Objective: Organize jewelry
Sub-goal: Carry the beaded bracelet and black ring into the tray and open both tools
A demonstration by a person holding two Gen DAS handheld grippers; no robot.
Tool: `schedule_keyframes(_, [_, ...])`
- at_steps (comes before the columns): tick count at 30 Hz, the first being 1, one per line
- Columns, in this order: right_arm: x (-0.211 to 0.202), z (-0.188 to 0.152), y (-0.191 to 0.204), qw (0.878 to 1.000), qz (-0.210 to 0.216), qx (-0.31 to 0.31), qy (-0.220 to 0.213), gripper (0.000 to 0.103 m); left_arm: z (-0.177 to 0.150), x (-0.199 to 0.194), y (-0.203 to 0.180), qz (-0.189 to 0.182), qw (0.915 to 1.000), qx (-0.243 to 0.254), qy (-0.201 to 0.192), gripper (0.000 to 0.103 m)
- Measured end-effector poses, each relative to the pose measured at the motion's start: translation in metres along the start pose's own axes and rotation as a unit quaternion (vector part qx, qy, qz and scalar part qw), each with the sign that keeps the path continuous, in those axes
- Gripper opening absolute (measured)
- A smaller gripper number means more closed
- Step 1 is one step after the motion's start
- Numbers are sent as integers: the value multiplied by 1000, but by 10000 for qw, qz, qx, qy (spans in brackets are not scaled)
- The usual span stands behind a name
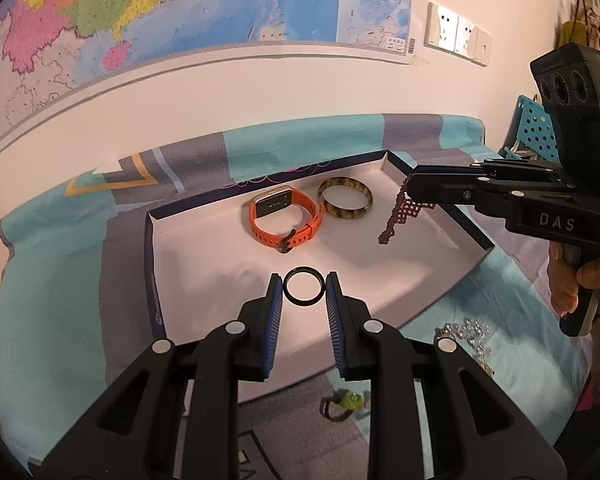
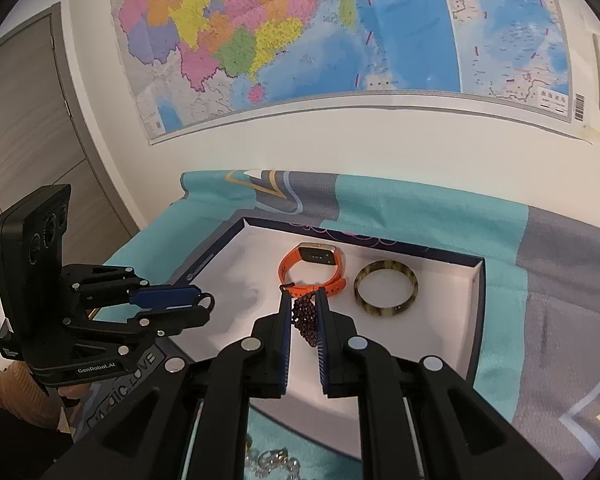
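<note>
**Both grippers carry jewelry over the box**

The left gripper [image 1: 302,289] pinches a black ring [image 1: 303,286] above the near part of the white box [image 1: 440,248], ready to set it down. The right gripper [image 2: 304,300] clamps a dark red beaded bracelet [image 2: 303,318], dangling over the box's right side, beside the orange watch [image 1: 284,216] and brown bangle [image 1: 345,197] already lying inside.

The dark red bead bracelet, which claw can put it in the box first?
Probably the right claw. It is shut on the dark red bead bracelet, which dangles over the white box beside the brown bangle. The left claw holds a black ring.
</note>
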State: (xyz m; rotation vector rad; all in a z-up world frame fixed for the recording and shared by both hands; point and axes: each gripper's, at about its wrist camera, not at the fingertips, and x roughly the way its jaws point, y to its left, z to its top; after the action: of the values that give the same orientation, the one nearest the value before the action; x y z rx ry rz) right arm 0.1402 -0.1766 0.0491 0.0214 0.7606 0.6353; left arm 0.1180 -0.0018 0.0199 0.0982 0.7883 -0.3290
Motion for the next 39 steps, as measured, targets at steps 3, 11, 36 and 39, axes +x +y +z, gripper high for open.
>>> schedule_keyframes(3, [7, 4, -1, 10000, -5, -19, 43, 10, 4, 8, 2, 26, 10000, -14, 45, 22])
schedule_keyframes(11, [28, 12, -3, 9999, -13, -56, 144, 10, 11, 25, 5, 57, 9998, -63, 183, 22])
schedule_keyframes(36, [64, 4, -24, 9962, -379, -234, 751, 10, 18, 76, 21, 19, 9966, -347, 750, 23])
schedule_keyframes(39, [68, 1, -24, 9947, -512, -320, 838, 10, 18, 82, 22, 19, 9959, -372, 823, 23])
